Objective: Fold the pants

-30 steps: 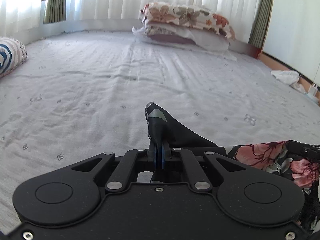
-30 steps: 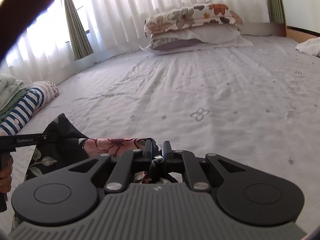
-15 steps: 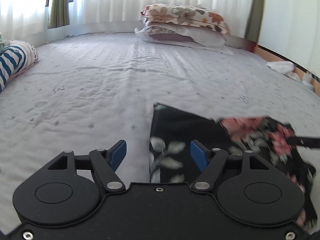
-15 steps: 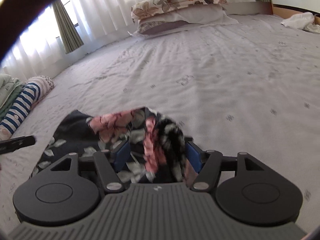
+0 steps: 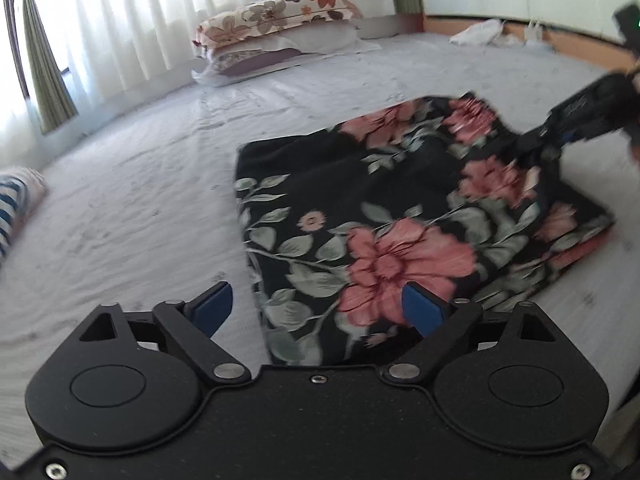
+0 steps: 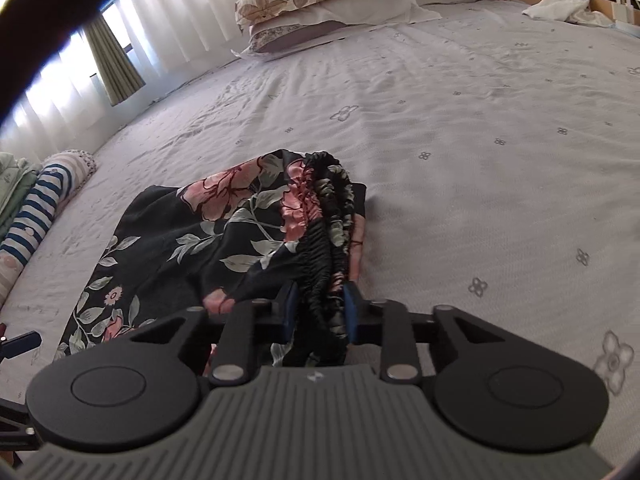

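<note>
The black pants with pink flowers lie folded in a flat rectangle on the grey bed sheet. My left gripper hovers over their near edge, its jaws opening wide; the blue pads touch no cloth. In the right wrist view the pants spread to the left. Their gathered elastic waistband runs back between the jaws of my right gripper, which are closing and pinch it. The right gripper also shows at the far right corner of the pants.
Stacked floral pillows rest against white curtains at the head of the bed. A rolled blue-striped garment lies at the left edge. White cloth sits at the far right by a wooden rim. Bare sheet stretches beyond the pants.
My left gripper let go of the pants' corner, opened wide and drew back to the left. The pants dropped flat. My right gripper opened, then narrowed on the bunched waistband.
</note>
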A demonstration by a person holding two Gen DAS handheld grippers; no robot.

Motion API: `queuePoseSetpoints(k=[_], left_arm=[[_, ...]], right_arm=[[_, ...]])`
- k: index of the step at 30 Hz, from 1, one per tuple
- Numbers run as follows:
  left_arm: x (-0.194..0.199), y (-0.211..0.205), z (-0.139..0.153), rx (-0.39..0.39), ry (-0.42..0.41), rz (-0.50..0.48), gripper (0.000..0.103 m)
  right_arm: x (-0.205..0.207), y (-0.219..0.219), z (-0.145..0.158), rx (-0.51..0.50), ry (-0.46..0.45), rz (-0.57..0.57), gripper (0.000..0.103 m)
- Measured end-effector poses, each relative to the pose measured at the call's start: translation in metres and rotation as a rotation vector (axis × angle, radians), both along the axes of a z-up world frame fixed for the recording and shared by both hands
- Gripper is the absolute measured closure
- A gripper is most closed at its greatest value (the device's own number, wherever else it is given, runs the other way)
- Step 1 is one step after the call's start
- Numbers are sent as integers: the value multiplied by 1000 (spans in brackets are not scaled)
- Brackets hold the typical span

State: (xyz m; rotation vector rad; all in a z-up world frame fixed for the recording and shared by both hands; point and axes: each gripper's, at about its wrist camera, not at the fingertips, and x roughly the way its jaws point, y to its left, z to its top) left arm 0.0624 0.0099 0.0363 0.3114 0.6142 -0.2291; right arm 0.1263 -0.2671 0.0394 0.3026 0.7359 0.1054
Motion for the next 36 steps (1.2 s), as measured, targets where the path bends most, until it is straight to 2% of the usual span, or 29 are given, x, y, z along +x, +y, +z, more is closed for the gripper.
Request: queuePoseSetpoints(k=[1, 3, 4, 6, 10, 13, 15, 17, 19, 20, 21, 22, 26, 27, 28, 29, 30, 31, 32, 33, 36], left_arm=[[2, 1, -2, 22, -2, 26, 41], [8, 9, -3, 14, 20, 75, 63], [10, 16, -4, -6, 29, 94, 64], [10, 26, -4, -17, 37, 129, 64], [13, 47, -6, 9, 41, 211, 65], [18, 60, -5, -30, 76, 274, 65], [17, 65, -1, -71, 68, 283, 65], [13, 70, 9, -131, 39, 280, 60], [13, 74, 20, -191, 24, 276, 46], [14, 75, 25, -217, 22, 270, 41], [15, 76, 28, -237, 32, 258, 30], [17, 76, 30, -258, 52, 246, 27], [32, 71, 19, -330, 174, 215, 28], [36, 69, 15, -326, 198, 227, 40], [38, 66, 7, -313, 220, 244, 66], [39, 65, -1, -305, 244, 259, 77], [38, 65, -3, -312, 244, 274, 79], [36, 66, -3, -326, 233, 282, 84], [34, 65, -2, -334, 235, 279, 89], [32, 65, 1, -339, 239, 274, 95], [26, 62, 8, -334, 239, 273, 97]], right_arm=[[-2, -2, 1, 12, 1, -8, 76], [-4, -4, 2, 36, 4, -22, 78], [-6, -4, 3, 44, 5, -26, 79], [-10, -3, 4, 49, 12, -31, 80], [-20, 3, 1, 54, 41, -24, 81], [-29, 7, -3, 67, 64, -13, 81], [-36, 10, -5, 70, 71, -3, 69], [-45, 11, -4, 50, 50, -14, 45], [-51, 9, -3, 24, 36, -32, 31], [-53, 8, -4, 25, 40, -37, 30], [-54, 7, -5, 31, 51, -38, 30], [-55, 5, -7, 48, 65, -36, 29], [-58, 4, -19, 205, 100, -12, 27], [-58, 6, -21, 227, 98, -17, 27], [-57, 9, -22, 230, 95, -25, 32], [-57, 11, -22, 232, 93, -28, 43], [-56, 12, -22, 223, 94, -40, 53], [-55, 13, -22, 201, 101, -50, 82], [-53, 12, -22, 185, 118, -56, 92], [-52, 10, -22, 198, 126, -55, 92], [-49, 2, -19, 181, 119, -43, 94]])
